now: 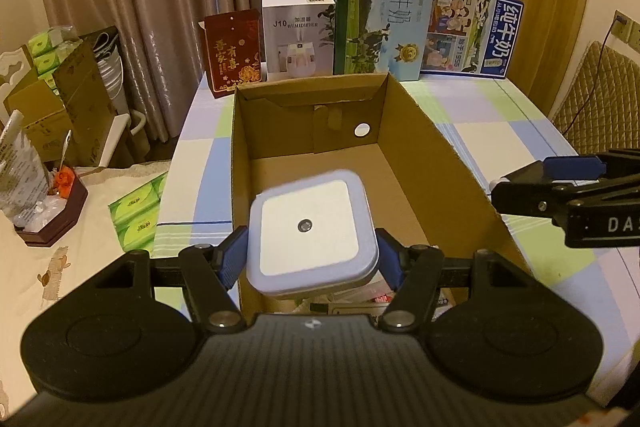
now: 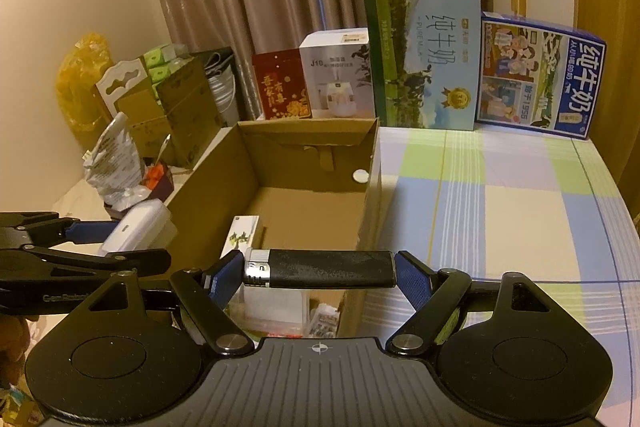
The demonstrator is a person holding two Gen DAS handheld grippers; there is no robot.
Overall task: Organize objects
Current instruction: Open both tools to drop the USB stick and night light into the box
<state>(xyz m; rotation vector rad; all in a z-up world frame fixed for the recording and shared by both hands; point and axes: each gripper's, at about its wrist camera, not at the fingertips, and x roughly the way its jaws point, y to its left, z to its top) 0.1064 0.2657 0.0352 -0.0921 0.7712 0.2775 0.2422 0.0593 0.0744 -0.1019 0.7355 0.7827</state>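
Ideally, the night light (image 1: pixel 312 233), clamped in the left hand-held gripper (image 1: pixel 312 259) above the box (image 1: pixel 420 131), is lowered onto the bare floor ahead before release, while the lighter (image 2: pixel 320 269), pinched endwise in the right hand-held gripper (image 2: pixel 320 273), is kept level beside it.

Matt cardboard box (image 1: pixel 440 163), glossy plastic night light (image 1: pixel 312 231), cloth tablecloth (image 2: pixel 500 211)
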